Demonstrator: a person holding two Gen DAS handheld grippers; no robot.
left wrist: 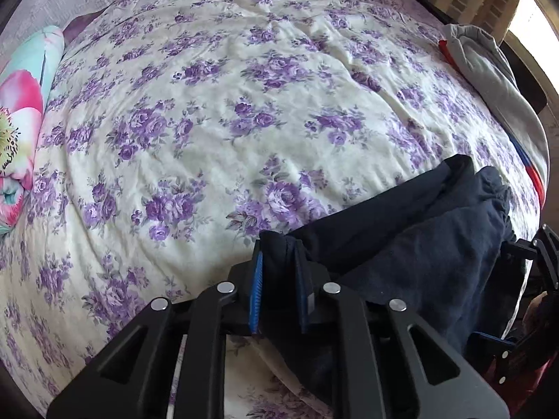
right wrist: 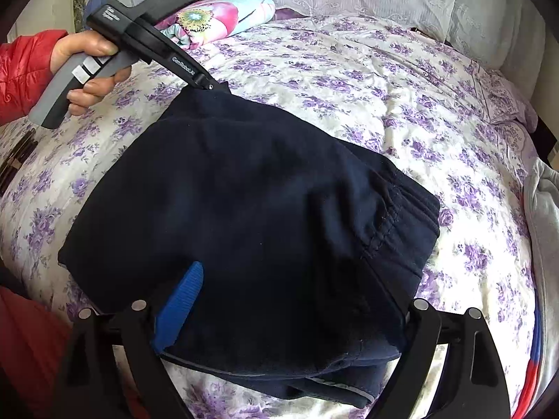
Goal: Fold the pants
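My left claw [left wrist: 279,279] is clamped on a corner of the dark pants [right wrist: 244,209], which lie on the bed [right wrist: 401,80] already folded into a compact stack. My right claw [right wrist: 283,310] straddles the near edge, fingers apart. I judge little remains beyond letting go and smoothing.

Left gripper [left wrist: 277,255] sits at bottom centre, its blue-padded fingers [left wrist: 257,286] closed on a bunched corner of the navy pants [left wrist: 419,237]. The pants spread rightward from the grip, lying rumpled on the floral bedspread [left wrist: 209,104], white with purple roses. A second black gripper [left wrist: 538,262] shows partly at the right edge, touching the pants' far side; its jaw state cannot be read. A pink-and-teal flowered pillow [left wrist: 21,122] lies at left. A grey garment [left wrist: 489,80] with red-and-blue trim lies along the bed's right edge.
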